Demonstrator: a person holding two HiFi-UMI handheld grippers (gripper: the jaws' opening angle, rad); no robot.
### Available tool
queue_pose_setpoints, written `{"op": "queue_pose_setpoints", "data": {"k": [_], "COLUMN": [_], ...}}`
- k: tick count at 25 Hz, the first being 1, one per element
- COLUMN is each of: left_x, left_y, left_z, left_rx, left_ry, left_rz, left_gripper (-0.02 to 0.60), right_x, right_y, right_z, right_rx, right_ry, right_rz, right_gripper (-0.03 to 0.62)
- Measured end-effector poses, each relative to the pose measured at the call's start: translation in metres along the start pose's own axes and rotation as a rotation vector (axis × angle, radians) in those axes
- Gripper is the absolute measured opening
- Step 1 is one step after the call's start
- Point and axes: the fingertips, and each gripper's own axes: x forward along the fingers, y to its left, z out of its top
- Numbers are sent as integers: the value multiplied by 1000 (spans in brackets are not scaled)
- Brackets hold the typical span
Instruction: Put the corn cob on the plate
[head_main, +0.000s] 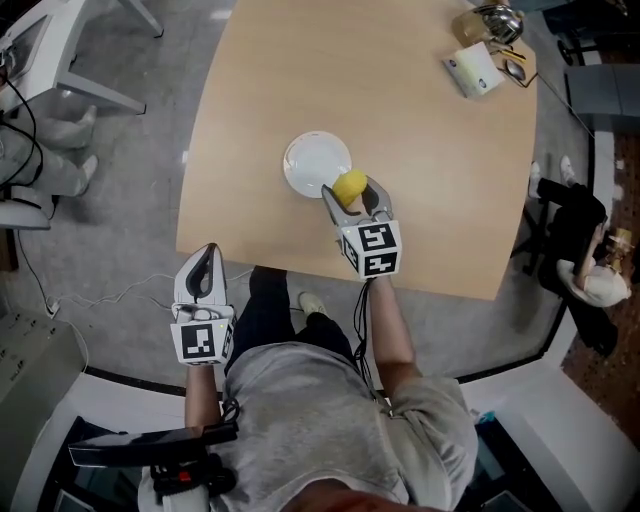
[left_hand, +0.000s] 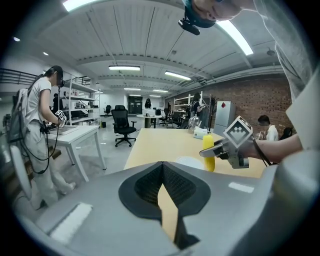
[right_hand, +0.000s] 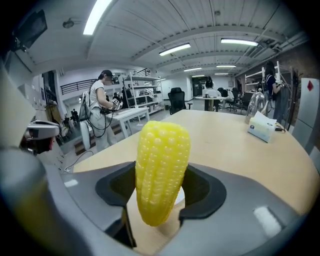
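A yellow corn cob (right_hand: 161, 172) stands upright between the jaws of my right gripper (right_hand: 160, 197), which is shut on it. In the head view the corn cob (head_main: 350, 186) hangs at the near right rim of the white plate (head_main: 314, 162), held by the right gripper (head_main: 354, 198). A sliver of the plate (right_hand: 179, 197) shows behind the cob. My left gripper (head_main: 203, 268) is shut and holds nothing, off the table's near left corner. From the left gripper view, the corn cob (left_hand: 208, 152) and the plate (left_hand: 189, 162) lie ahead to the right.
The wooden table (head_main: 400, 120) carries a white tissue box (head_main: 474, 69) and a glass jar (head_main: 493, 22) at its far right corner. A person (right_hand: 98, 112) works at a white desk (left_hand: 75, 132) to the left. Cables (head_main: 120, 292) run over the grey floor.
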Motion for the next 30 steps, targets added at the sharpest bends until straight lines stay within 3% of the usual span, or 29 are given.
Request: {"op": "queue_pose_setpoints", "data": {"k": [30], "left_x": [18], "left_y": [31], "left_z": [-14], "left_rx": [-38], "left_ry": [56], "left_rz": [53], "left_gripper": [20], "right_x": [86], "right_y": [7], "right_z": [-15], "right_rx": [11], "right_ry": [137], "right_rz": [26], "right_gripper": [267]}}
